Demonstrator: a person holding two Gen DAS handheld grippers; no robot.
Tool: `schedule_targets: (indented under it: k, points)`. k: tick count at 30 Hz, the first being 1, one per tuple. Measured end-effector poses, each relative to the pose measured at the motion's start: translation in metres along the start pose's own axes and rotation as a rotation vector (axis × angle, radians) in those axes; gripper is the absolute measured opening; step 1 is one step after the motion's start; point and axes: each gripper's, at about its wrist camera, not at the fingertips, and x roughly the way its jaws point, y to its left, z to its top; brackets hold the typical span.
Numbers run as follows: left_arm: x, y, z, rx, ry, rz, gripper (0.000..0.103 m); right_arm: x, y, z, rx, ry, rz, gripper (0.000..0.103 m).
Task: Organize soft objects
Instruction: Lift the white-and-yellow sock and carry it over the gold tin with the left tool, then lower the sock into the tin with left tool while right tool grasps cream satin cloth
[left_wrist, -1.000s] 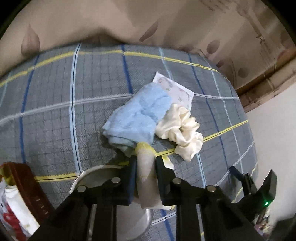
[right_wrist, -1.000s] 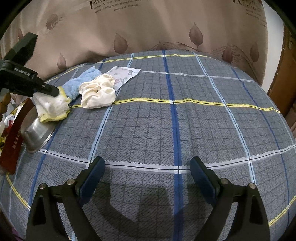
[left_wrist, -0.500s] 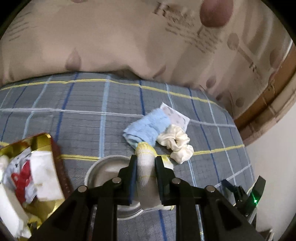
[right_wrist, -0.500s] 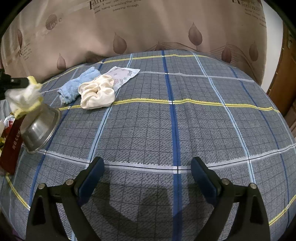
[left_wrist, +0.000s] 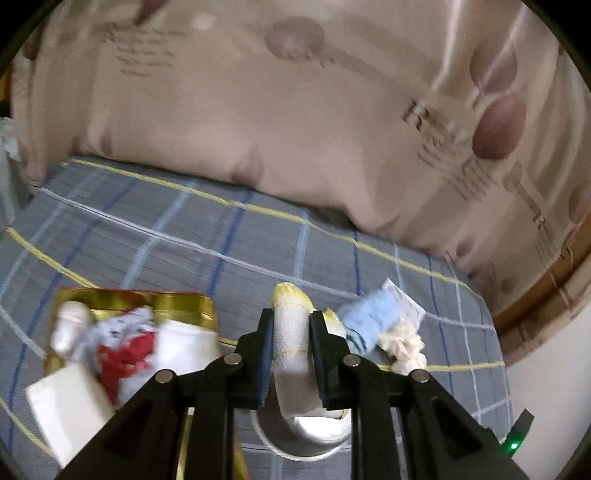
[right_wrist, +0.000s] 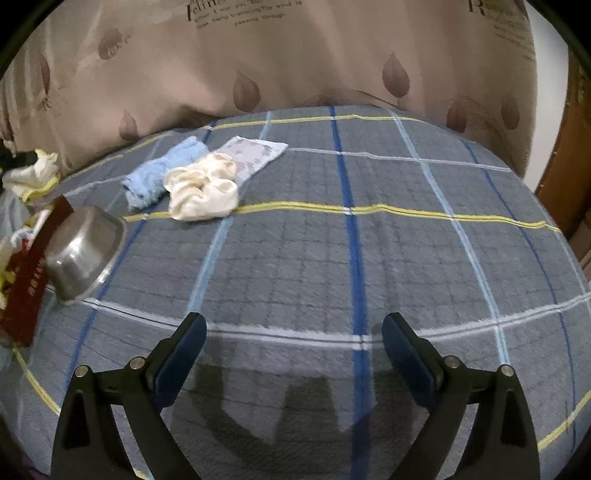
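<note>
White cloth carried away from the pile, toward the gold box

The left gripper (left_wrist: 291, 345), jaws clamped on the yellow-edged white cloth (left_wrist: 290, 332), has swung up and left from the steel bowl (right_wrist: 83, 254) toward the gold box (left_wrist: 147, 306) at lower left, angled downward; next is likely dropping it in. The right gripper (right_wrist: 293, 345) hangs wide open, empty.

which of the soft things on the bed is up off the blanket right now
The white cloth with yellow trim, clamped in the left gripper. The blue towel and cream scrunchie lie on the blanket.
</note>
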Motion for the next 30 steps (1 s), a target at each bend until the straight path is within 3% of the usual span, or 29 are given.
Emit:
schedule_targets:
  k: [5, 9, 23, 25, 29, 30]
  points:
    - [-0.033, 0.022, -0.008, -0.028, -0.065, 0.070, 0.019, 0.003, 0.016, 0.025, -0.017, -0.014, 0.064, 0.095]
    - [-0.055, 0.051, -0.023, -0.110, -0.078, 0.092, 0.019, 0.014, 0.039, 0.050, -0.073, -0.023, 0.105, 0.095]
    - [-0.103, 0.100, -0.074, -0.268, -0.122, 0.136, 0.019, 0.061, 0.069, 0.076, -0.115, 0.002, 0.068, 0.089]
    - [-0.105, 0.102, -0.078, -0.274, -0.126, 0.138, 0.019, 0.067, 0.070, 0.077, -0.115, 0.006, 0.057, 0.085]
    - [-0.106, 0.106, -0.083, -0.287, -0.129, 0.141, 0.020, 0.080, 0.074, 0.078, -0.120, 0.036, 0.050, 0.065]
    - [-0.106, 0.106, -0.085, -0.288, -0.127, 0.139, 0.020, 0.082, 0.076, 0.077, -0.125, 0.040, 0.044, 0.065]
